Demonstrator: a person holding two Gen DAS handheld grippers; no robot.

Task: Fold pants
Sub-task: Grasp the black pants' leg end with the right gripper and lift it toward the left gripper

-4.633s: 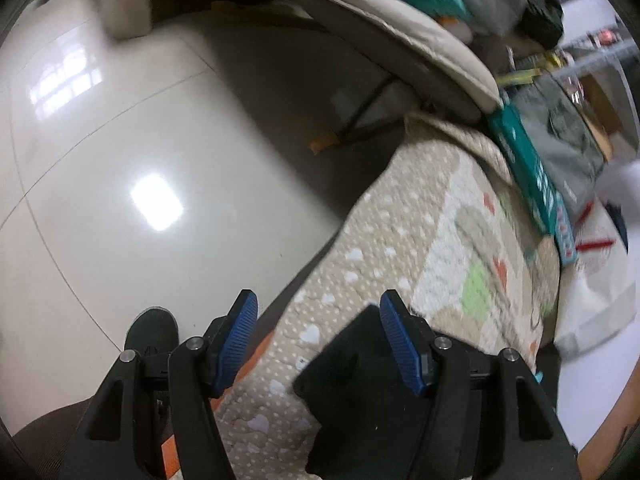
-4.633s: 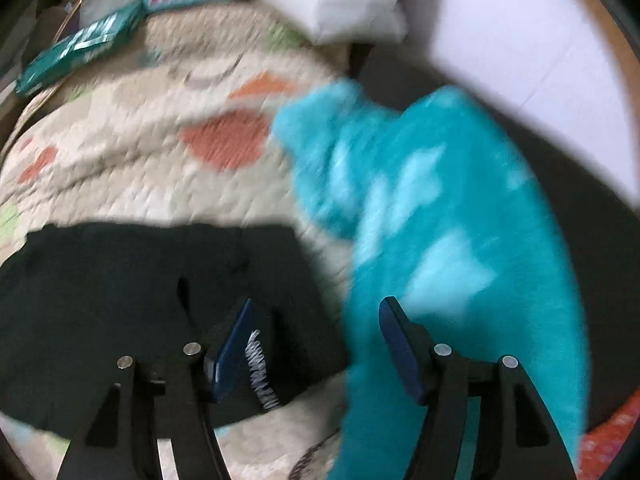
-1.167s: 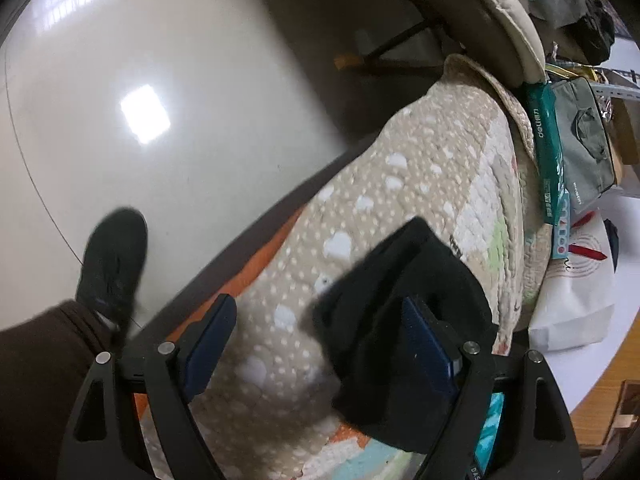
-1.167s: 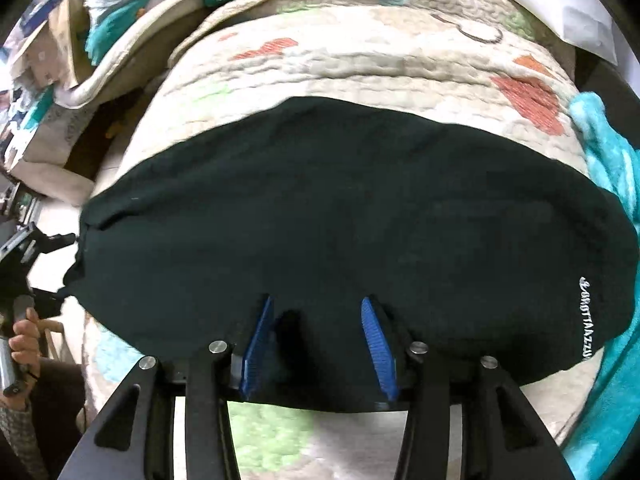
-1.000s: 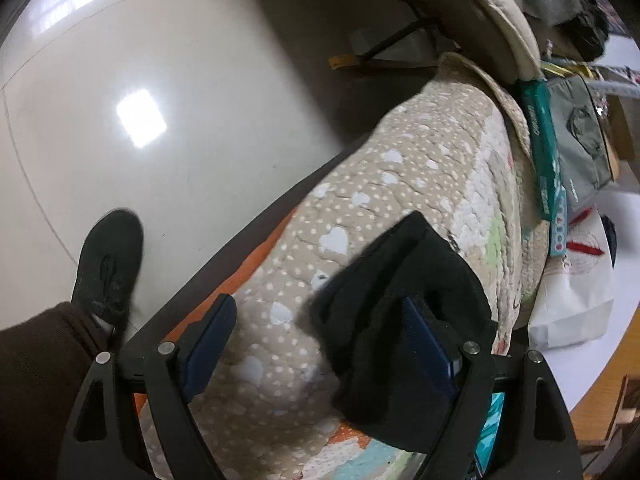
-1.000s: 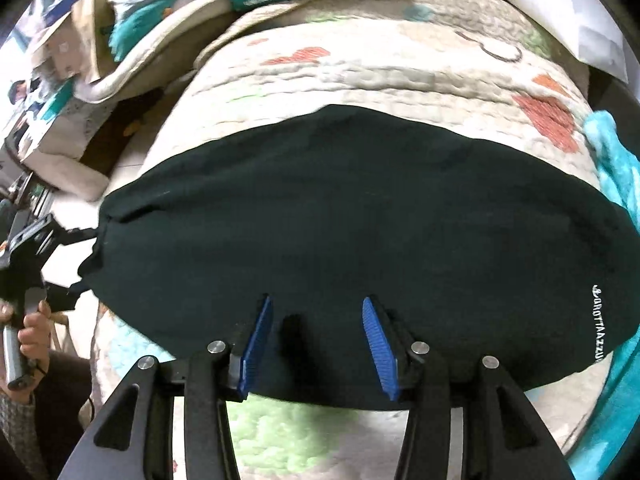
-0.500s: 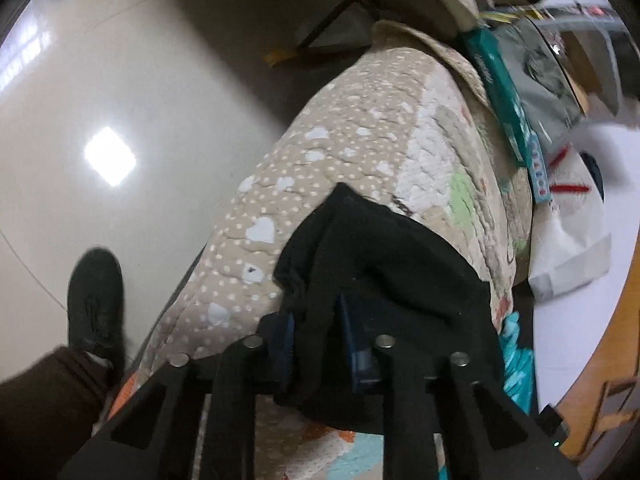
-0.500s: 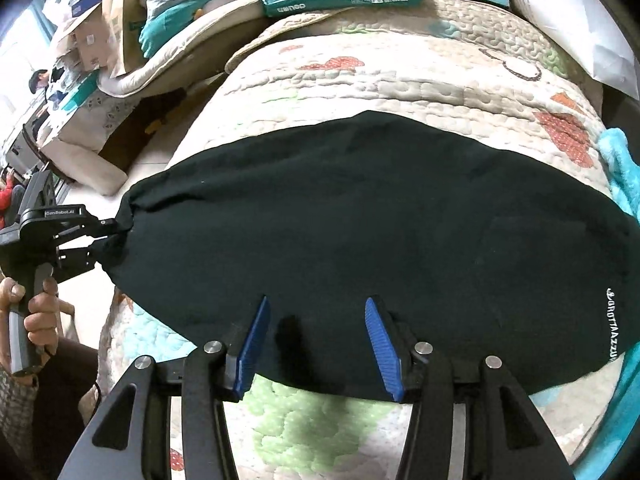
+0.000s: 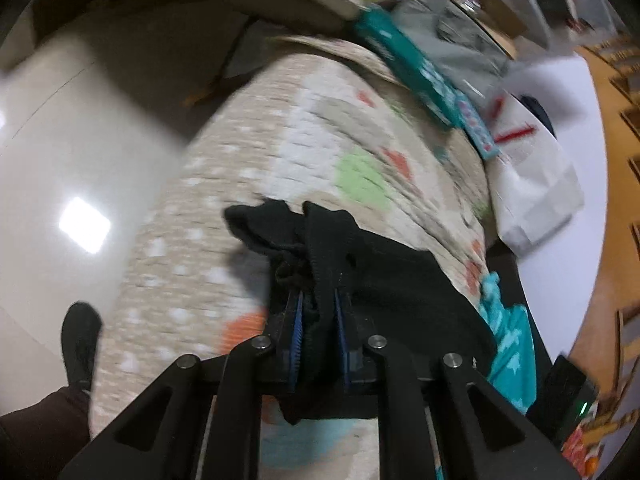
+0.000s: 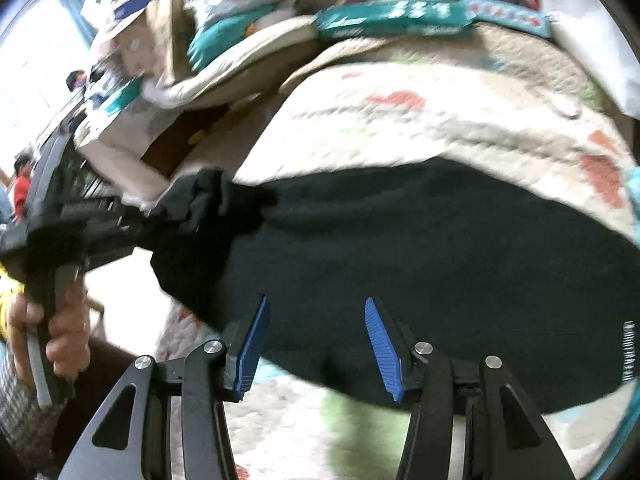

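Observation:
The black pants [image 10: 440, 264] lie spread across a quilted patterned cover [image 10: 460, 112]. My left gripper [image 9: 318, 312] is shut on the bunched left end of the pants [image 9: 320, 240], lifted off the quilt. In the right wrist view that gripper [image 10: 132, 216] shows at the left, pinching the fabric. My right gripper [image 10: 316, 322] is open, its blue pads over the near edge of the pants, holding nothing. White lettering [image 10: 629, 350] marks the right end of the pants.
A teal fuzzy garment [image 9: 506, 344] lies at the right of the quilt. Teal boxes [image 10: 392, 18], a white bag [image 9: 532, 184] and cushions [image 10: 240, 60] crowd the far side. Tiled floor [image 9: 80, 140] and my shoe [image 9: 80, 340] are at the left.
My left gripper closed on the left end of the pants and is pulling it up and inward. My right gripper stays open over the near edge.

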